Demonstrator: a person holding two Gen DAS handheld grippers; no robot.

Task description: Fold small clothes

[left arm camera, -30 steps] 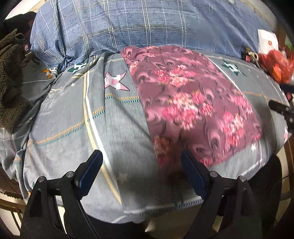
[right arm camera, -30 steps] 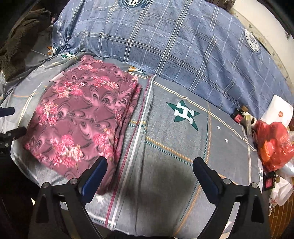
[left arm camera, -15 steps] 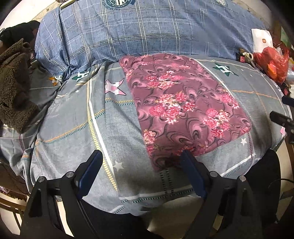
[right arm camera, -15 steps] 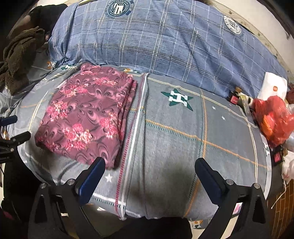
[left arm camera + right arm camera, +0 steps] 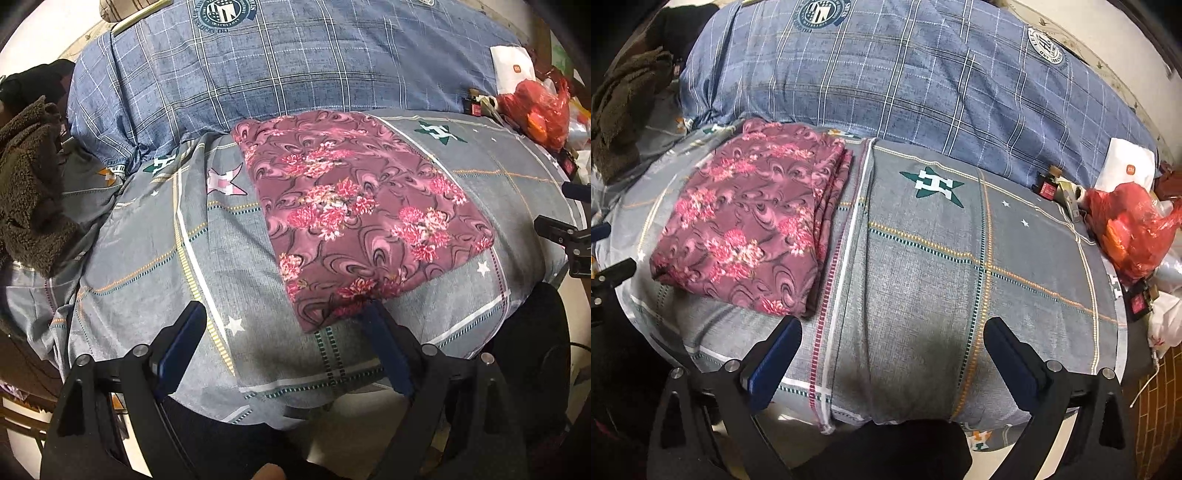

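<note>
Left wrist view: a grey patterned bedsheet (image 5: 140, 251) covers the bed, with a blue plaid quilt (image 5: 280, 70) bunched along the far side. A brown fleece garment (image 5: 26, 184) lies heaped at the far left; a red plastic bag (image 5: 535, 110) and a white box (image 5: 511, 68) sit at the far right. The folded floral garment (image 5: 362, 210) lies flat on the sheet, right of centre. The left tool (image 5: 284, 343) hovers low over the near edge of the bed, spread wide and holding nothing — its right finger (image 5: 384, 347) sits just at the garment's near edge; contact cannot be told.

Right wrist view: the floral garment (image 5: 753, 221) lies to the left, folded layers stacked along its right edge. The red bag (image 5: 1134, 229) is far right beside small clutter. The right tool (image 5: 894, 358) is wide open and empty — over bare sheet, its left finger (image 5: 775, 354) near the garment's corner, apart from it.
</note>
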